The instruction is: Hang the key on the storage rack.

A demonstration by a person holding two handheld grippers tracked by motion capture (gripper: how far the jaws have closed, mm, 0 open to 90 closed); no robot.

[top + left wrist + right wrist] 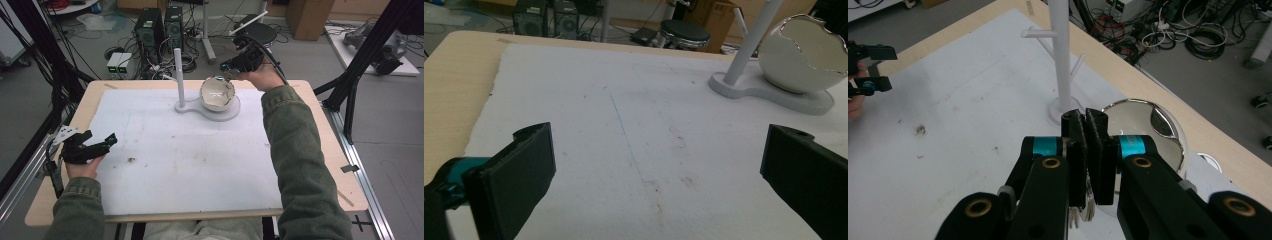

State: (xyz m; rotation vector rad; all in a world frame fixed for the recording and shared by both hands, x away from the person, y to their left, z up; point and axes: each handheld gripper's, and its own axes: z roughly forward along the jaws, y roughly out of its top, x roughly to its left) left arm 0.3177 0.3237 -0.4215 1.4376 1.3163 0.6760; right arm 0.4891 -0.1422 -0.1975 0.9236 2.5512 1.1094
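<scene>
Computers and tangled cables are sitting on the grey floor behind our wooden table (320,150), and a white mat (190,165) is covering most of it. We are holding the right gripper (1087,150) over the far side of the mat, right above the egg-shaped bowl (217,93) with the broken-looking edge and shiny inside. Its fingers are pressed together on something small with silver prongs (1083,212); we cannot tell what it is. The bowl is sitting on a white stand (220,113), just beside the stand's tall pole (179,77). We are resting the left gripper (102,144) near the left edge of the mat, its fingers wide apart and holding nothing.
</scene>
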